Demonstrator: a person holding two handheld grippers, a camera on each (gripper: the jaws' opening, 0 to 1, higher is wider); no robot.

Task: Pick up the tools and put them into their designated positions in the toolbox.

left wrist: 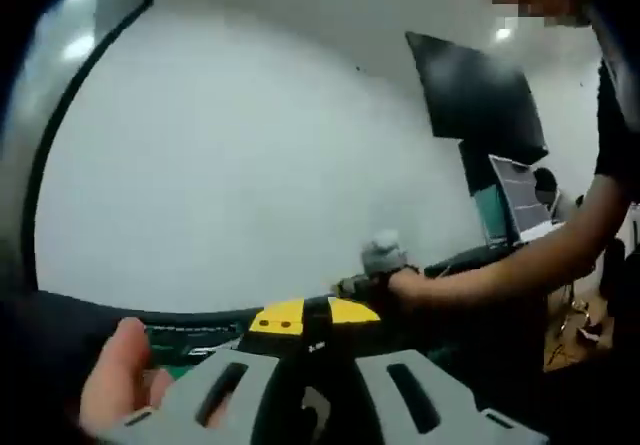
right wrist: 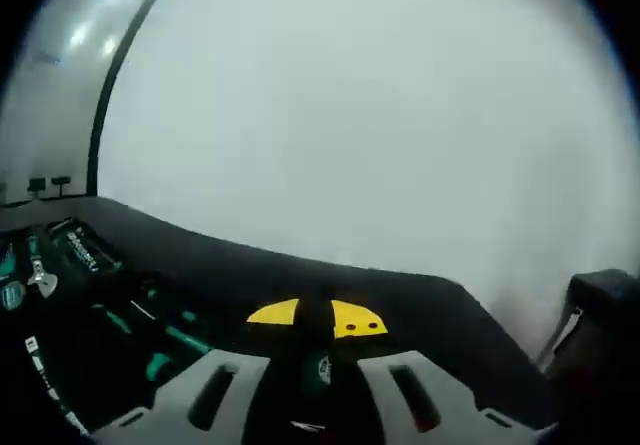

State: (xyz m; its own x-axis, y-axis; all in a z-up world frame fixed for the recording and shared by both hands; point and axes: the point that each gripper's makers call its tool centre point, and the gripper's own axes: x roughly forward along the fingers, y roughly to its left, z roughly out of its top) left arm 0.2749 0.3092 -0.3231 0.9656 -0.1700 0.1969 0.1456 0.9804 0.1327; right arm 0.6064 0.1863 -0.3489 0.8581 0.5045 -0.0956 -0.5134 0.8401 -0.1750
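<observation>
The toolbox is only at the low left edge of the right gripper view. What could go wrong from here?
1. The right gripper points at the white wall, with the toolbox off to one side, so a reach from here may miss its slots.
2. A person's arm stretches across in front of the left gripper; moving forward could hit it.
3. Both views are blurred, so aiming is uncertain.
</observation>
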